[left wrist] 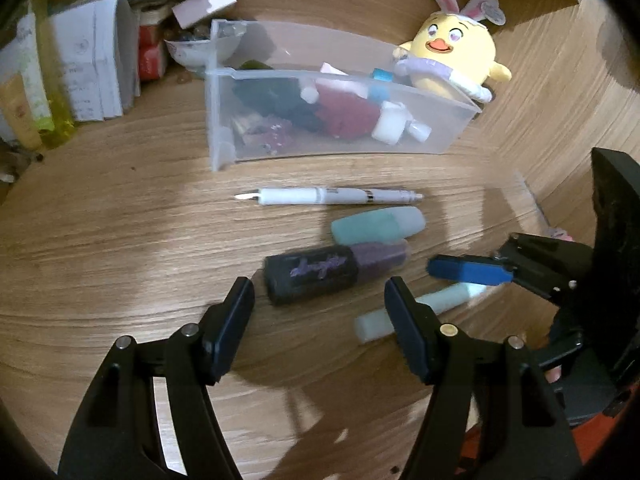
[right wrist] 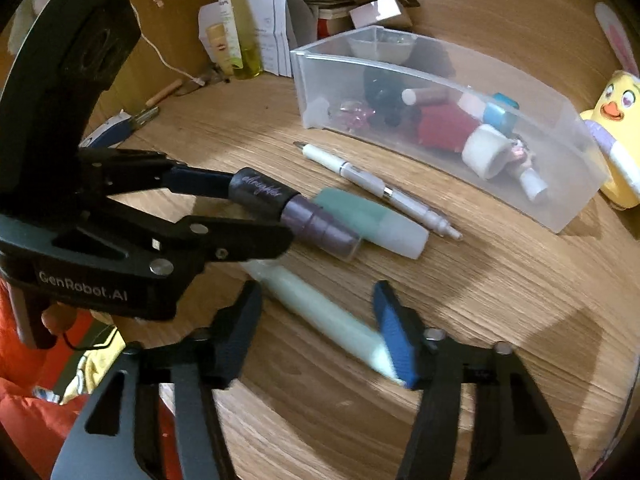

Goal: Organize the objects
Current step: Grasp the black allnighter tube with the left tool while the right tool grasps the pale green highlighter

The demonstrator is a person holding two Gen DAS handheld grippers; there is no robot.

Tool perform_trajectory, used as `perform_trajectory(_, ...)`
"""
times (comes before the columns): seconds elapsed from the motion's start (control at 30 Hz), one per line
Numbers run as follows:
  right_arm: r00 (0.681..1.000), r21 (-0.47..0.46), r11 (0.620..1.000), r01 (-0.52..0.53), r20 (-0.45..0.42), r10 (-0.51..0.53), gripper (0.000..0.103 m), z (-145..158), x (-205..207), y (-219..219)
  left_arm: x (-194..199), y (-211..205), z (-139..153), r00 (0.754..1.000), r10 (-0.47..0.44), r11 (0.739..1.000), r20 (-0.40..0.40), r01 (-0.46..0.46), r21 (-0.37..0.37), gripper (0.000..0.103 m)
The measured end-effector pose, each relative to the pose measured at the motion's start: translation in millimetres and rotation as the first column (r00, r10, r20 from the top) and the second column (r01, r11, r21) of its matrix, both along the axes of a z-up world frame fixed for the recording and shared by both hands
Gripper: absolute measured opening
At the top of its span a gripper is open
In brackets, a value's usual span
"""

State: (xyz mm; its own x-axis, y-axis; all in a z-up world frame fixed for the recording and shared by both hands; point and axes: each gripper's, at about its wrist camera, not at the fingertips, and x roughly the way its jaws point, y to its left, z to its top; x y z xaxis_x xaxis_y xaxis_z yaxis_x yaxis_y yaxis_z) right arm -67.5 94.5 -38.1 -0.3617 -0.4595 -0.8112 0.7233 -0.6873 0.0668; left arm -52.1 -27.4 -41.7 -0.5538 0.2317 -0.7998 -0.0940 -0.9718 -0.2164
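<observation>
Right wrist view: right gripper (right wrist: 316, 328) hanging open around the pale green tube (right wrist: 324, 316) lying on the table (right wrist: 500, 280). Left gripper (left wrist: 320, 320) open, nearing the black marker (left wrist: 320, 276). Tube likely light, smooth, slippery; grip mid-body.

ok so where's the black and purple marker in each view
Left wrist: the black and purple marker lies just beyond the open left gripper, centre frame.
Right wrist: it sits left of centre, by the left gripper's fingertips.
Shared landmark: the clear plastic bin behind it.
</observation>
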Motion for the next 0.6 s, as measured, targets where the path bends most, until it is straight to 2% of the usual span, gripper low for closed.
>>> perform_trajectory(0.13,1.0,-0.001,1.0,0.007,-0.007,-0.007,0.032,-1,1,8,-4,-7,12,0.999,0.003,1.0,-0.034,-0.003,0.014,0.067)
perform_trajectory(0.23,1.0,-0.024,1.0,0.017,0.009,-0.017,0.028,-1,1,14,-13,-2,16,0.998,-0.058,0.996,-0.032,0.06,0.067,0.068)
perform_trajectory(0.37,1.0,-0.029,0.999,0.024,0.004,-0.024,0.024,-1,6,20,-25,13,6,0.995,-0.098,0.995,-0.008,0.098,0.027,0.068)
perform_trajectory(0.43,1.0,-0.024,0.999,0.025,-0.003,-0.025,0.022,-1,8,22,-29,13,-4,0.995,-0.098,0.995,0.024,0.097,0.036,0.068)
perform_trajectory(0.5,1.0,-0.02,0.999,0.026,-0.01,-0.026,0.02,-1,11,25,-27,14,-5,0.996,-0.093,0.995,0.01,0.092,0.026,0.068)
perform_trajectory(0.6,0.999,-0.014,0.999,0.031,-0.014,-0.031,0.019,0,14,31,-27,14,-5,0.996,-0.088,0.996,0.018,0.088,0.014,0.062)
